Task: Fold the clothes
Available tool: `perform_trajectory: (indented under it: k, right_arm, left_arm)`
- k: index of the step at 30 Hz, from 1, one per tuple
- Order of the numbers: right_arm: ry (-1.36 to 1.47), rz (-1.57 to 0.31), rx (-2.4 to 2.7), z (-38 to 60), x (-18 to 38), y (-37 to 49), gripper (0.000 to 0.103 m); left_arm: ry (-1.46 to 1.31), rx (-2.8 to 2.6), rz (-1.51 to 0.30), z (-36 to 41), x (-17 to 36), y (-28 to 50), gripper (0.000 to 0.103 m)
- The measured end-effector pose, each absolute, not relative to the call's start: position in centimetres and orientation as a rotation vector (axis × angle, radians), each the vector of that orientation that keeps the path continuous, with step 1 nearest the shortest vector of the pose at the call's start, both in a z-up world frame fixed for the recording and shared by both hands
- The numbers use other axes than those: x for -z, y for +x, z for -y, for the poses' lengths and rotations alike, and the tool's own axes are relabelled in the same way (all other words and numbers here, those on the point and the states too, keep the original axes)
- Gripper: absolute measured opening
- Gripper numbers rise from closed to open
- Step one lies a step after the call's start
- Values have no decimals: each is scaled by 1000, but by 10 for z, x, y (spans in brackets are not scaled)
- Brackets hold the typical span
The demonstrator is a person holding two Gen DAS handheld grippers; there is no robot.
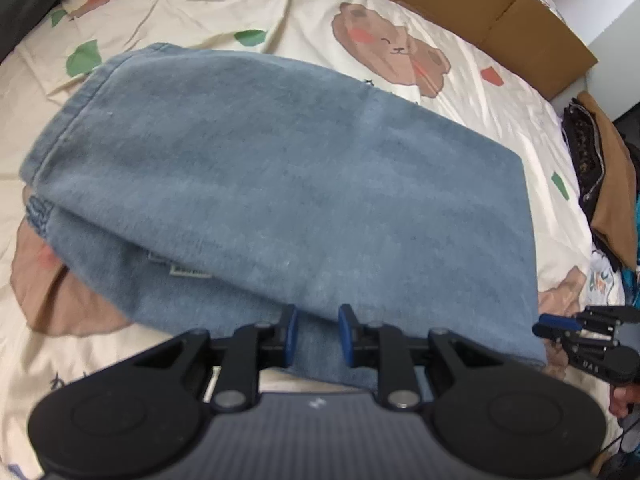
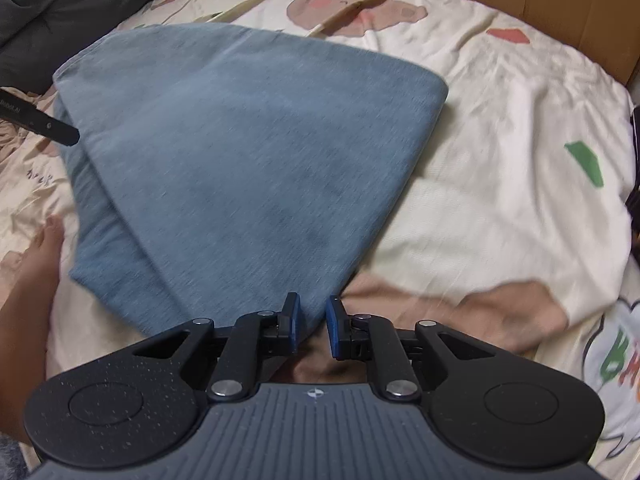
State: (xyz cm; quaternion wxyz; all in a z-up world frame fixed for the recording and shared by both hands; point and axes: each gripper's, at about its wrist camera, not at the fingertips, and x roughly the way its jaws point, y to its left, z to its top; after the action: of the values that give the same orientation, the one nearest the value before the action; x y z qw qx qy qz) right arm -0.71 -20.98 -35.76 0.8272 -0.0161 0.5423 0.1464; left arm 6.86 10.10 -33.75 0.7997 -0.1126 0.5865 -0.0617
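Left gripper (image 1: pixel 318 334): jaws only a bit apart, w/ the near edge of the blue garment (image 1: pixel 280 184) running between the blue pads (image 1: pixel 291 334). Looks pinched, fabric lifting off the bed right at the tips.

Right gripper (image 2: pixel 313 328): same deal, jaws narrow, clamped on a corner of the same garment (image 2: pixel 248 152), which pulls into a point at the pads (image 2: pixel 295 322) and fans out wide ahead of them.

The garment is soft faded denim-blue knit/cotton, folded over on itself in layers. It stretches away from both grippers across the bedsheet (image 1: pixel 460 92). In the left view there's a stitched hem along the far left edge and a small white label peeking out from under the top layer, just ahead-left of the jaws. Its far right corner is a rounded fold in the right view.

The sheet is cream, wrinkly, printed w/ brown cartoon animals plus green and red patches. Brown cardboard (image 1: pixel 500 8) sits beyond the garment, past the sheet. A pile of dark/brown clothes (image 1: pixel 600 168) is off to the left gripper's right. The person's bare forearm (image 2: pixel 28 288) is left of the right gripper.
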Motion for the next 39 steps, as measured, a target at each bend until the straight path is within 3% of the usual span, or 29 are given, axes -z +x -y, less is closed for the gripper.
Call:
perform_trajectory:
  k: [10,17,23,25,27,39]
  right_arm:
    - [77,-1197,-317,222,356,-18,17]
    - [231,-1220,-283,238,357,-16,19]
    - [395,-1249,-250,254,370,-9,19]
    - [427,-1266,-241,259,376,-6,29]
    - [483,-1273,-229,264,381,-2,32]
    - [727,-1234,-305,278,379,0,30]
  left_arm:
    - [-199,373,-1321,-60,344,64,22]
    - [-262,518,-1387,-40,357,66,12]
    - [-249,567,-1482,-18,384,63,12]
    - [-245,566,-1502,-15,392,61,12]
    - [-241,567,-1517,-13,398,61,12]
    - [-255,559,-1552,-17,399,68,14]
